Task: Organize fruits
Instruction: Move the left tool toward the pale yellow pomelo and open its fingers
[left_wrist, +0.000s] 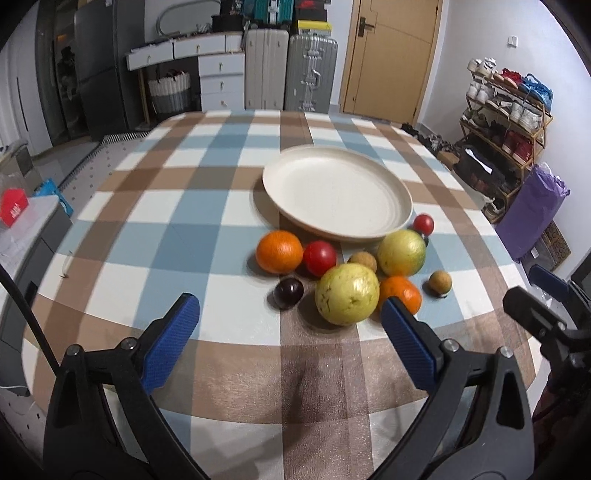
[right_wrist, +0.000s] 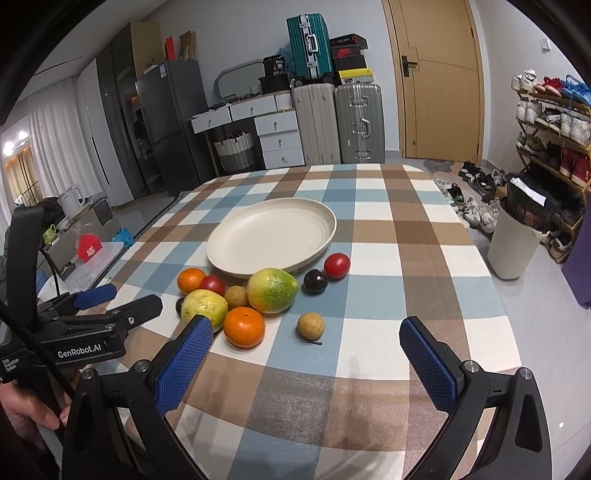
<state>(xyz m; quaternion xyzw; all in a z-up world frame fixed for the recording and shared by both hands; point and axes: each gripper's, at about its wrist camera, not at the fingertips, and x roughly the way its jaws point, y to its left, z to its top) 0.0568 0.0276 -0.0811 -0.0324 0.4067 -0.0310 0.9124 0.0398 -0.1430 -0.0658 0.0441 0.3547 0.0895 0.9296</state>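
Note:
An empty cream plate (left_wrist: 336, 192) (right_wrist: 271, 236) lies on the checked table. Several fruits lie loose in front of it: two yellow-green guavas (left_wrist: 347, 295) (right_wrist: 271, 290), two oranges (left_wrist: 279, 251) (right_wrist: 243, 326), two red tomatoes (left_wrist: 319, 257) (right_wrist: 337, 266), dark plums (left_wrist: 289, 292) (right_wrist: 315, 281) and small tan longans (left_wrist: 440, 282) (right_wrist: 311, 325). My left gripper (left_wrist: 290, 317) is open and empty, just short of the near guava and plum. My right gripper (right_wrist: 306, 341) is open and empty, its blue pads (right_wrist: 186, 363) on either side of the nearest orange and longan, short of them.
The checked table (left_wrist: 184, 229) (right_wrist: 399, 236) ends close behind both grippers. The left gripper shows at the left of the right wrist view (right_wrist: 96, 295). Suitcases (right_wrist: 338, 122), drawers, a shoe rack (right_wrist: 554, 147) and a white bin (right_wrist: 513, 243) stand around the room.

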